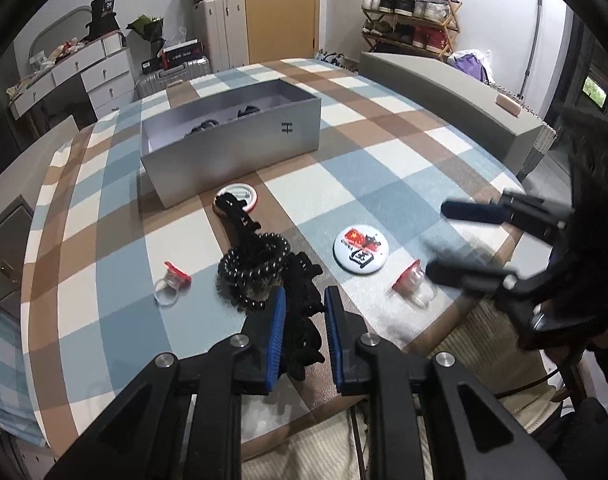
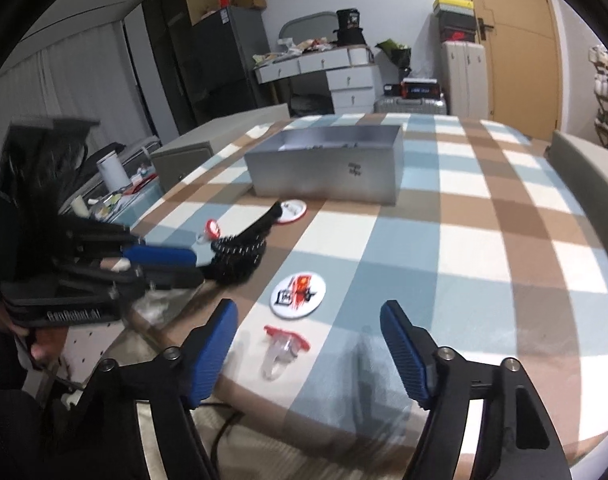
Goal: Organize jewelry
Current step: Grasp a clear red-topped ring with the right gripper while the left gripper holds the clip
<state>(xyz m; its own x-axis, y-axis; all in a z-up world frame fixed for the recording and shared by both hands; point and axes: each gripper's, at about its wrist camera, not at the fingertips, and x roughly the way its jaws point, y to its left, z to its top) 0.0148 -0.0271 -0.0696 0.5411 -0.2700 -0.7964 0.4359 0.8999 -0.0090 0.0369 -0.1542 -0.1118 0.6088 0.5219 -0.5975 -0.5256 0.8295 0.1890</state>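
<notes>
Grey open box [image 1: 240,148] sits toward the far middle of the counter [image 1: 383,152] — the likely collection point, since dark pieces already lie inside and the loose items are strewn between it and the near edge.

Left gripper [image 1: 304,320]: fingers spread, blue pads either side of a black lace-like band [image 1: 304,304] that trails from the near edge up toward a round badge [image 1: 236,197] lying just in front of the box. The band lies in the gap between the fingers; whether a pad touches it cannot be told. A black coiled hair tie [image 1: 252,270] rests on the band, just beyond the left fingertip. A red-topped clear ring [image 1: 172,284] lies left of that, apart.

Right gripper [image 2: 307,340]: fingers spread wide, holding nothing. A second red-topped clear ring [image 2: 282,350] lies on the counter between them, close to the near edge, nearer the left finger — judged the next pick. A white printed badge [image 2: 298,290] sits just beyond the fingertips.
</notes>
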